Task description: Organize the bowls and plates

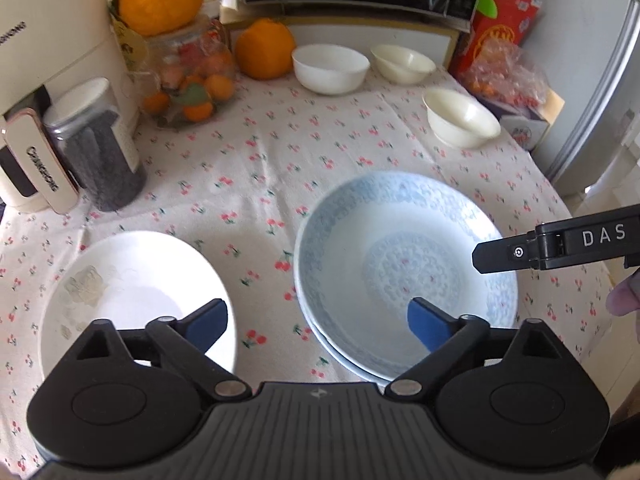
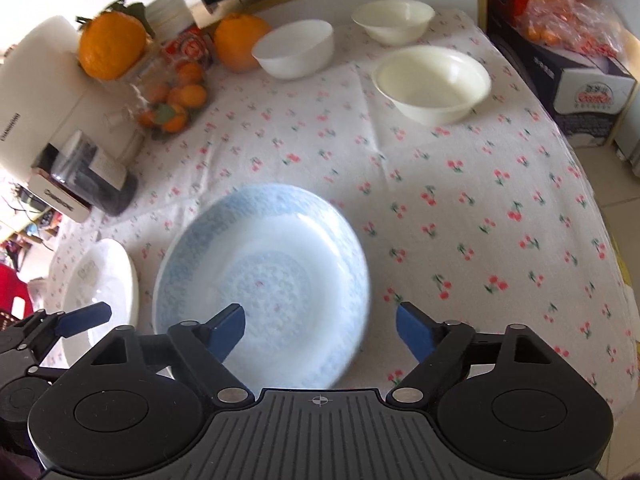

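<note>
Both tools point steeply down at the table [image 2: 460, 184], side by side. Left tool [image 1: 318, 322]: jaws wide, nothing gripped; one pad over the white plate [image 1: 132, 280], other over the blue plate [image 1: 404, 264], gap above bare cloth. Right tool [image 2: 320, 330]: also wide, nothing held; left pad over the blue plate's centre, right pad off its rim over cloth. Blue plate looks like a stack of two, a 2nd rim showing under it in left view; sits mid-table, white plate just beside it, apart. Three bowls at the back: white bowl [image 2: 294, 48] next to an orange [image 2: 238, 42], two cream bowls [image 2: 432, 82] to the right, all apart.
</note>
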Demonstrator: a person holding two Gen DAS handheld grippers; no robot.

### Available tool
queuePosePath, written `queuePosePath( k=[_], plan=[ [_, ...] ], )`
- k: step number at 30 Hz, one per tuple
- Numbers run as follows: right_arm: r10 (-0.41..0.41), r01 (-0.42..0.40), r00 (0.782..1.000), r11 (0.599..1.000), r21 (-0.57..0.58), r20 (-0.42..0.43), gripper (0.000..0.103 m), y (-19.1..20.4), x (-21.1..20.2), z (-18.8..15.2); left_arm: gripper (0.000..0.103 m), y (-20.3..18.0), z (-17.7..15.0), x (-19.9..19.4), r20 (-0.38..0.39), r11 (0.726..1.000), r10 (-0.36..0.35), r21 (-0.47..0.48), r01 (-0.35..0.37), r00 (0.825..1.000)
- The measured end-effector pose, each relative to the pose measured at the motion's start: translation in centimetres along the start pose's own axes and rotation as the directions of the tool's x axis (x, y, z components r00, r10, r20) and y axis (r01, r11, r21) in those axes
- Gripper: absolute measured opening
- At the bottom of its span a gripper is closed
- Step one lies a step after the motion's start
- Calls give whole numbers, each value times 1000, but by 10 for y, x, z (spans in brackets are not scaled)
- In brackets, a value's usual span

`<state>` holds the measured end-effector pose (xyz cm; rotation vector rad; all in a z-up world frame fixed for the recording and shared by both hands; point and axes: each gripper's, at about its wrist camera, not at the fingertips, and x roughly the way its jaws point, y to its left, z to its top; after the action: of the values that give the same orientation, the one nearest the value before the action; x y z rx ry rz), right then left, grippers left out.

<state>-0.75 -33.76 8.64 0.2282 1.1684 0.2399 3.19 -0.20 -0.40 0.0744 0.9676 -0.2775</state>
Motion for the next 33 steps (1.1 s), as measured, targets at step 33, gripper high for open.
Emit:
queuePosePath(
  k=[33],
  plan=[
    [333, -253, 936, 866, -432, 118, 87, 136, 21, -52, 94, 162, -39, -10, 137, 995, 99, -29, -96, 986]
  ],
)
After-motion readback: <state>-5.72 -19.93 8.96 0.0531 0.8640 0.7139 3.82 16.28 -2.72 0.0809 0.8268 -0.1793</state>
